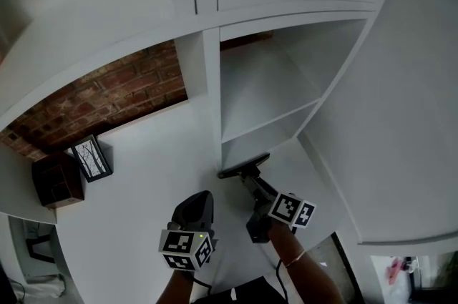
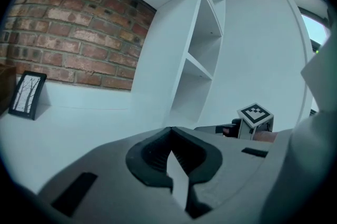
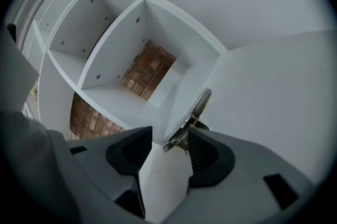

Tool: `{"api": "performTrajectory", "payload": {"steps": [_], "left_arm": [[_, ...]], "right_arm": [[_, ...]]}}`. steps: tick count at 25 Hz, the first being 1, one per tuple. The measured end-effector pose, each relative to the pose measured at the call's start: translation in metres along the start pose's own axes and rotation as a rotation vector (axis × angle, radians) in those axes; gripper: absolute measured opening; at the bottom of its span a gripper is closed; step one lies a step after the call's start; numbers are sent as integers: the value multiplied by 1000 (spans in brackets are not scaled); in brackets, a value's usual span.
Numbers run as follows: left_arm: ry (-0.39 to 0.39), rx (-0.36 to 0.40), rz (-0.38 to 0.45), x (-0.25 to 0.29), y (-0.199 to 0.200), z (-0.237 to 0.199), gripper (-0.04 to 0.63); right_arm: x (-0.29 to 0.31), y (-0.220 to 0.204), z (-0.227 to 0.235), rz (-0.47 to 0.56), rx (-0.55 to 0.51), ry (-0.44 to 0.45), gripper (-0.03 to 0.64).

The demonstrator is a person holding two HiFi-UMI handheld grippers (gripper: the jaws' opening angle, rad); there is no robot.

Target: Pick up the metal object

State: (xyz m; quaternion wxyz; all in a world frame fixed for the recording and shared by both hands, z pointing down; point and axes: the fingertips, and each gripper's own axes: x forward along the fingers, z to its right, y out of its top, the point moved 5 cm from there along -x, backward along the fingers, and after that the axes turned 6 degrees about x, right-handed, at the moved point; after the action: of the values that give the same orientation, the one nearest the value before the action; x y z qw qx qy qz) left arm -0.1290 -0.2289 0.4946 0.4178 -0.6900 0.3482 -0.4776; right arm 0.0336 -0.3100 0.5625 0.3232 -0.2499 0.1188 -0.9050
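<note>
Item count on the counter [image 1: 136,159]: one tongs, one picture frame, one dark box. Two grippers are in view. All positions are referenced to the shelf unit [image 1: 211,91].

1. Tongs [image 3: 196,111]: the metal piece lies on the counter at the foot of the shelf unit, just before its lowest opening. Its two arms sit close together, almost closed, and they hold nothing. In the head view I see it as a dark bar [image 1: 243,167] across the unit's base.

2. Right gripper [image 3: 168,136]: it is directly in front of the shelf unit. Its jaws stand well apart. The near end of the tongs rests against the inside tip of one jaw, and the other jaw is clear of it. I see no clamp on the piece.

3. Left gripper [image 2: 169,136]: it is further back from the shelf unit, on its left side. Its jaw tips meet with nothing between them.

4. Picture frame [image 1: 91,157]: it stands upright well left of the shelf unit, against the brick wall [image 1: 107,91].

5. Box [image 1: 56,179]: it sits just beside the frame, on the side away from the shelf unit.
</note>
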Motion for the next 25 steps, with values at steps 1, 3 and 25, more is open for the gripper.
{"api": "performTrajectory", "payload": {"steps": [1,3,25], "left_arm": [[5,-6,-2,2,0,-2,9],[14,-16,-6,4,-1,-5,9],[86,-73,-29,4,-9,-19,9]], "right_arm": [[3,0,2,-6,10,1,207],[8,1,3,-20,23,2,192],[21,3,11,-56,159,43,55]]}}
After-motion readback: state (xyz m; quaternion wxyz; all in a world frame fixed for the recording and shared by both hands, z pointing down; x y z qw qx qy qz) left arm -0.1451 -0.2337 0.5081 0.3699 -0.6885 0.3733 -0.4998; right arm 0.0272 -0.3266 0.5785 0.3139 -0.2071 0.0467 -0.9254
